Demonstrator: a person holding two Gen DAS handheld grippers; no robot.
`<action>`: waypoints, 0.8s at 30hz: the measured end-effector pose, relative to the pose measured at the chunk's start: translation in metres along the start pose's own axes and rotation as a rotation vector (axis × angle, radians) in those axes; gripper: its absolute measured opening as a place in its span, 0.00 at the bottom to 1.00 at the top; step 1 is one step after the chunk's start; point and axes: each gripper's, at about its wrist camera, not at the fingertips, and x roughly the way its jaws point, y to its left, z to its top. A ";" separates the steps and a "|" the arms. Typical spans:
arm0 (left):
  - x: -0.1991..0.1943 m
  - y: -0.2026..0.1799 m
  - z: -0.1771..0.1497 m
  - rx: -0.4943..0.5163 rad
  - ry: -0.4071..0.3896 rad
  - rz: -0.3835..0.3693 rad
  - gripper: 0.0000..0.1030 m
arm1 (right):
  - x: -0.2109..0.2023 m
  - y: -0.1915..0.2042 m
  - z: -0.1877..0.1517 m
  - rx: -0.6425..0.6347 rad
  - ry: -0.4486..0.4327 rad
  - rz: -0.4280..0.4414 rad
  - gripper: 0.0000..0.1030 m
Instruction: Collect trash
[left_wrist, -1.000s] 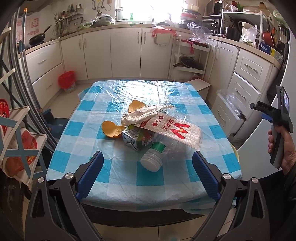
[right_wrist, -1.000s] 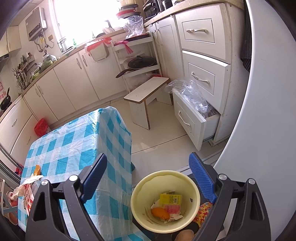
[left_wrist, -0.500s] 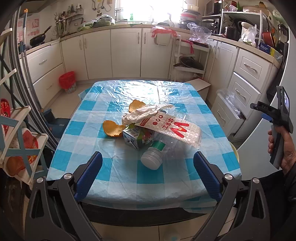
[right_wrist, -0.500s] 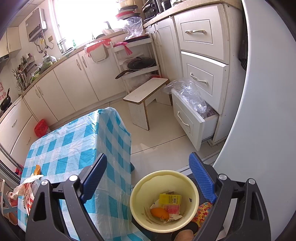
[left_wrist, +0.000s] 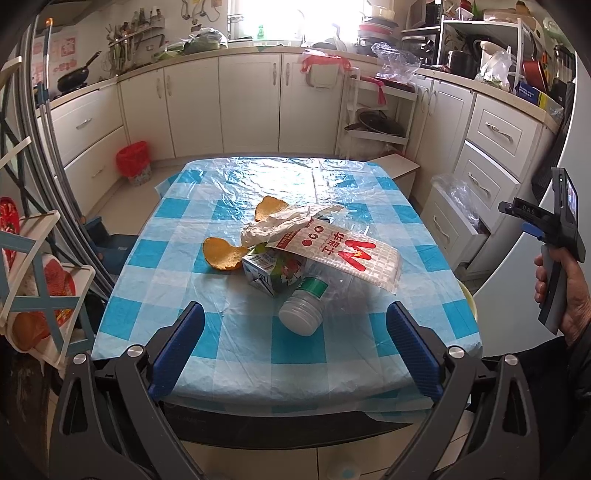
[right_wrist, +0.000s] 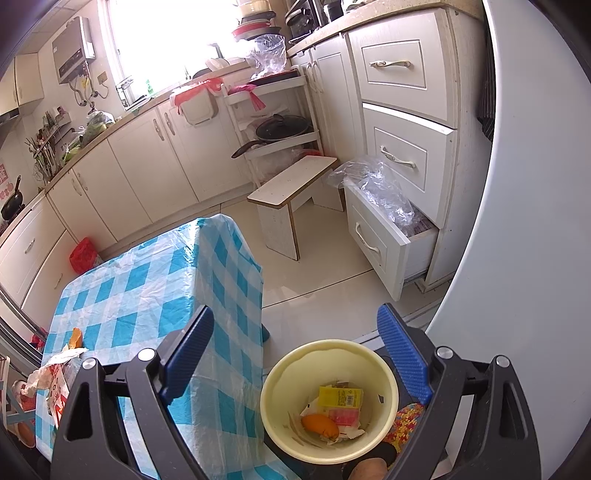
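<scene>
Trash sits in a loose heap near the middle of the bench (left_wrist: 236, 354), which is covered with a blue-and-white checked plastic cloth. On top of the heap lies a clear printed wrapper (left_wrist: 343, 254) with a large red "M"-like mark, three red dots and red characters too distorted to read with certainty. Under it, a small drink carton (left_wrist: 267, 271) lies tipped on its side; its print is green and red, but no words can be made out. A clear plastic bottle (left_wrist: 306, 306) with a green label band lies on its side, its white cap pointing toward the near edge of the bench. A crumpled white paper (left_wrist: 277, 227) rests on the far side of the heap, touching the wrapper, with one piece of orange peel (left_wrist: 221, 254) on the left of the carton and another piece (left_wrist: 267, 206) behind the paper.

Off the right edge of the bench, on the floor, stands a pale yellow bin (right_wrist: 328, 398). Inside it lie a yellow packet (right_wrist: 341, 397) with a barcode, a pink scrap and an orange piece of peel.

The left gripper (left_wrist: 295, 343) hangs over the near edge of the bench with its blue pads spread wide, touching nothing. The right gripper (right_wrist: 295, 354) hovers above the bin, its jaws likewise wide apart and empty. In the left wrist view, a hand (left_wrist: 569, 295) grips that tool's handle at the far right.
</scene>
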 end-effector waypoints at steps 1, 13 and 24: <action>0.000 0.000 0.000 -0.001 0.000 0.000 0.92 | 0.000 0.000 0.000 0.000 0.000 0.000 0.84; 0.000 0.000 0.000 0.001 0.002 0.000 0.92 | 0.000 0.001 0.000 -0.001 -0.002 0.003 0.84; 0.003 -0.001 0.001 0.001 0.005 -0.004 0.92 | 0.000 0.001 0.000 -0.001 -0.002 0.003 0.84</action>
